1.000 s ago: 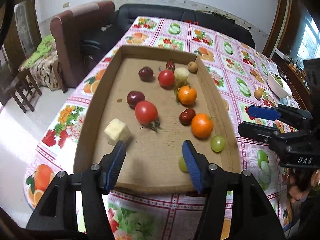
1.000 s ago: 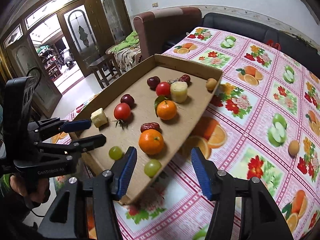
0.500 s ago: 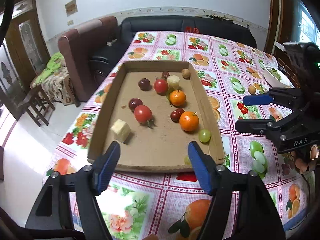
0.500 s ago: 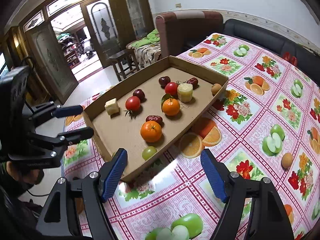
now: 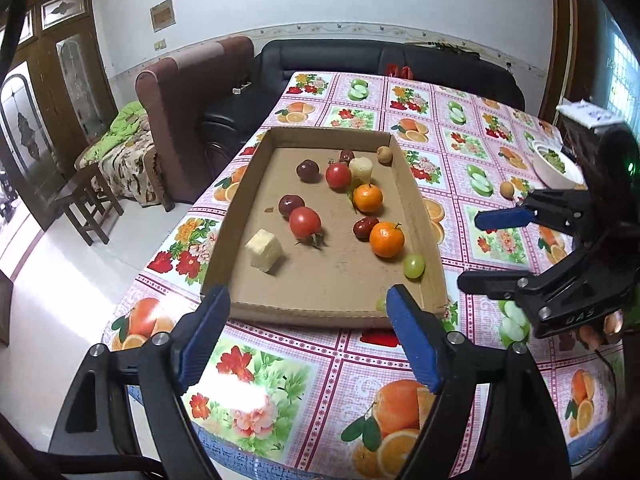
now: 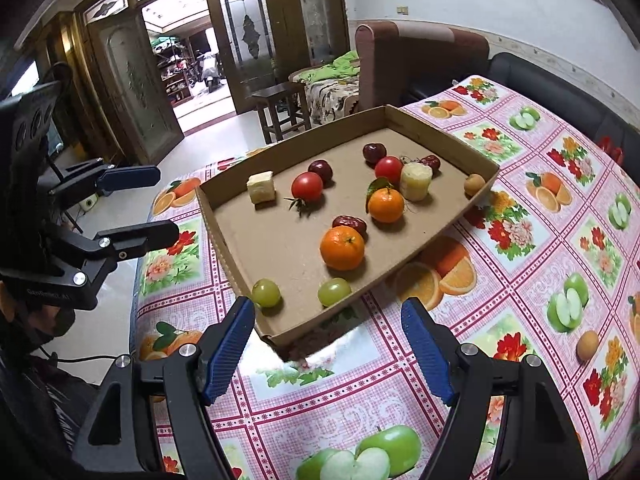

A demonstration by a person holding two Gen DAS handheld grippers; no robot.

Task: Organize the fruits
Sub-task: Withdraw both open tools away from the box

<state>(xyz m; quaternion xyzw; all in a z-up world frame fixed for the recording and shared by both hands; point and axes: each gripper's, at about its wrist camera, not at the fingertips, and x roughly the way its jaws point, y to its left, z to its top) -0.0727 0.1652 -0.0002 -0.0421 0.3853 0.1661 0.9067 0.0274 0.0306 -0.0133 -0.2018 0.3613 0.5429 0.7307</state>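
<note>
Left tongs wide open, just opened more, nothing between. Cardboard tray on tabletop holds tomatoes, oranges, grapes. Right tongs open, empty; "DAS" written on body. Left body writing too blurry.

Home living room: sofa, armchair, fruit-print tablecloth

- The tray is matt brown cardboard, its floor slightly rough.
- The tablecloth looks like glossy plastic (it catches glare at the lower left of the frame).
- The tomatoes are smooth and shiny.
- The stool is dark wood.
</note>
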